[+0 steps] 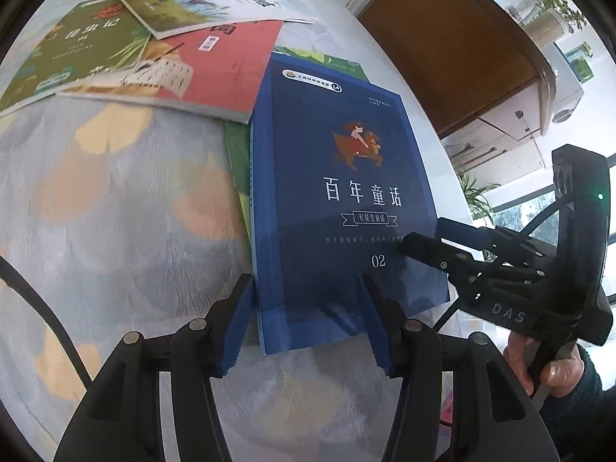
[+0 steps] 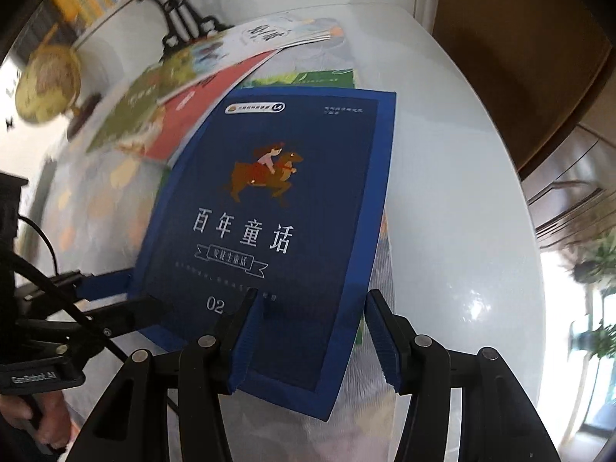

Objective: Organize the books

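Note:
A dark blue book (image 1: 346,192) (image 2: 277,211) with white title characters and "02" lies flat on top of a green book (image 1: 238,161). My left gripper (image 1: 308,323) is open and straddles the blue book's near left corner, one pad left of the spine and one over the cover. My right gripper (image 2: 308,338) is open astride the near right edge, with one pad over the cover and one just past the edge. Each gripper shows in the other's view: the right gripper (image 1: 421,233) at the book's right edge, the left gripper (image 2: 148,292) at its left edge. No pad presses on the book.
A red book (image 1: 215,65), an olive-green book (image 1: 88,42) and a white booklet (image 1: 246,0) overlap at the far left on a leaf-patterned cloth (image 1: 115,192). A black ornamental stand (image 2: 181,15) is behind them. The white table edge (image 2: 481,192) curves on the right, with brown furniture (image 1: 454,38) beyond.

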`<state>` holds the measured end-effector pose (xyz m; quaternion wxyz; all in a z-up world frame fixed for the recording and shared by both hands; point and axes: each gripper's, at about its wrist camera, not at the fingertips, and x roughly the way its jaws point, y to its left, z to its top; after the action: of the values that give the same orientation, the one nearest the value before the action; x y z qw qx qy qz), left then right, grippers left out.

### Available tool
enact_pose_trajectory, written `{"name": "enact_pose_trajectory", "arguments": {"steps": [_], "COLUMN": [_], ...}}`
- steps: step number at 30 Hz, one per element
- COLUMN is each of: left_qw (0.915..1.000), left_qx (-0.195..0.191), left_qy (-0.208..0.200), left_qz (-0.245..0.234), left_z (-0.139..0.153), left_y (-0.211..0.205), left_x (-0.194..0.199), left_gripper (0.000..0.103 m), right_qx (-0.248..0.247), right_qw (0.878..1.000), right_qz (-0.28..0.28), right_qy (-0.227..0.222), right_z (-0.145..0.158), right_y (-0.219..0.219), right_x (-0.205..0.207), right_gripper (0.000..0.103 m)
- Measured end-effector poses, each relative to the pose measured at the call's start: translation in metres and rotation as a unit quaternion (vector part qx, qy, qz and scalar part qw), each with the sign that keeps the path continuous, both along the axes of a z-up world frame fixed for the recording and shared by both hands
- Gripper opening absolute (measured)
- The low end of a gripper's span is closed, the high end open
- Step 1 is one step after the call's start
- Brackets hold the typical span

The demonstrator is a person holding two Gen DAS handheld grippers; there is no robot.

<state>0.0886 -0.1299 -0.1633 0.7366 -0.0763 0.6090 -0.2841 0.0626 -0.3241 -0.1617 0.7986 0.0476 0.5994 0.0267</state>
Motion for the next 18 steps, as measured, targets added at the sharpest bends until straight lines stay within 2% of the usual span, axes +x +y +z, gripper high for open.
{"name": "enact_pose_trajectory", "arguments": {"steps": [4, 10, 14, 18], "left_qw": [1.0000, 0.9998, 0.9987, 0.9956], "left_qx": [0.002, 0.008, 0.018, 0.028], "left_qy": [0.002, 0.013, 0.026, 0.029], "left_qz": [-0.003, 0.010, 0.041, 0.084], "left_z": [0.001, 0.002, 0.001, 0.003], "left_y": [0.006, 0.042, 0.079, 0.115], "left_x": [-0.013, -0.051, -0.082, -0.096], "left_gripper": [0.051, 0.051, 0.051, 0.051], "right_qx": [-0.019, -0.023, -0.024, -0.011], "right_qw": [1.000, 0.998, 0.993, 0.986], "right_qz": [0.017, 0.057, 0.116, 0.164], "right_qy": [0.006, 0.021, 0.028, 0.024], "right_z": [0.002, 0.004, 0.002, -0.001], "right_y": [0.009, 0.039, 0.076, 0.113], "right_x": [-0.013, -0.042, -0.064, -0.068], "right_gripper": [0.054, 0.056, 0.060, 0.060]}}
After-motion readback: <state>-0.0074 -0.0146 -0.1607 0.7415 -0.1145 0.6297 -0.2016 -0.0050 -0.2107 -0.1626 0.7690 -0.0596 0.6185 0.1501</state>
